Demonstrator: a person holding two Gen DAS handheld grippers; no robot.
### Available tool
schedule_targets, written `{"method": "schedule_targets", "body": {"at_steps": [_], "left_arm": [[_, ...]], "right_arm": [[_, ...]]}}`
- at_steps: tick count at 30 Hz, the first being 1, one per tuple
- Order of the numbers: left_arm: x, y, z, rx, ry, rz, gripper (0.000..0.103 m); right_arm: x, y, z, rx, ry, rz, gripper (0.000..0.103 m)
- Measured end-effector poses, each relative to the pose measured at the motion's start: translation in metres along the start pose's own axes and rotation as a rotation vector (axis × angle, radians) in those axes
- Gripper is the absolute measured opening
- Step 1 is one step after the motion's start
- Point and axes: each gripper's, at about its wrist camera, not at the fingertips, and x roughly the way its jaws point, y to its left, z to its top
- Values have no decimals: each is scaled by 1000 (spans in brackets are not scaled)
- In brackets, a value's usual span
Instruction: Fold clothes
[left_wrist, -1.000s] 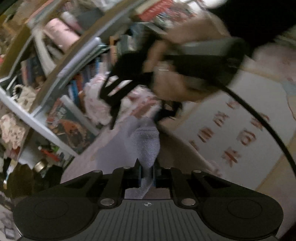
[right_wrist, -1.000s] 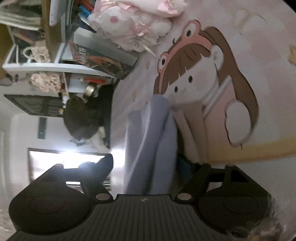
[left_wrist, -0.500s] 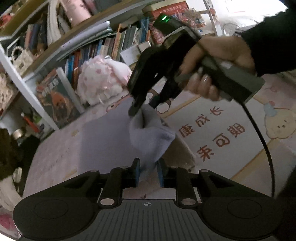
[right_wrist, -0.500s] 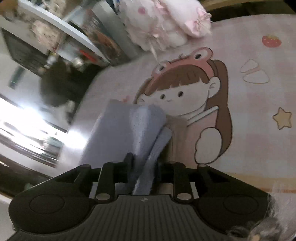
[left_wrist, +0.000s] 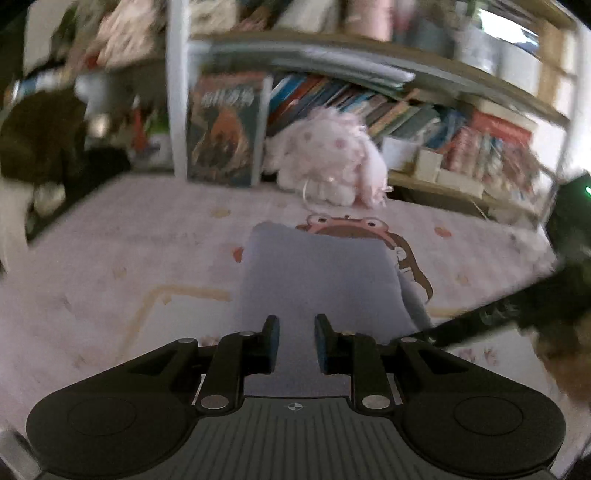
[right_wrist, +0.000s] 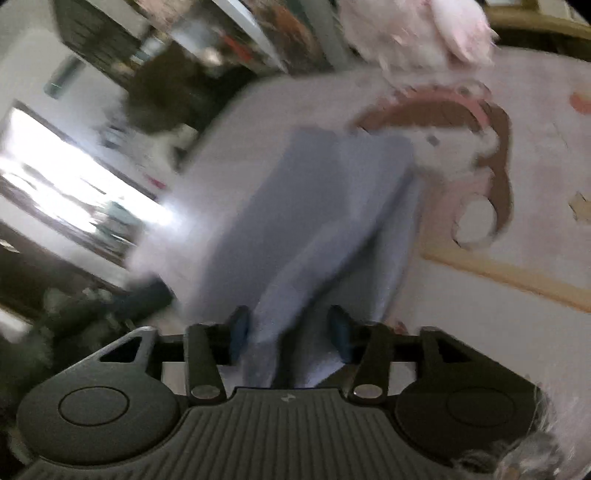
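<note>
Right claw closing around bunched lavender cloth; folds blurred.

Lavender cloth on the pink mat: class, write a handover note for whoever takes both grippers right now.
Left gripper: jaws slightly apart, gripping nothing, above the lavender cloth.
Right gripper: jaws closing, a raised fold of the cloth between them, pads not pressing yet.
Cloth lies on the pink mat, partly folded.
To do: finish the fold, flatten it.

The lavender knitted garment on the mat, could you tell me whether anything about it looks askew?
Yes. The lavender knitted garment is unevenly folded: in the right wrist view a loose flap rises off the flat part between the right hand-held gripper's closing jaws.
</note>
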Motion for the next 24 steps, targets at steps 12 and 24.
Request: {"method": "schedule_targets", "body": {"at_steps": [12, 24], "left_arm": [[26, 5, -28, -36, 100, -38, 17], [26, 4, -28, -46, 90, -29, 16]], "right_arm": [[-12, -47, -35, 122, 6, 87, 8], [-6, -26, -3, 28, -64, 15, 11]]}}
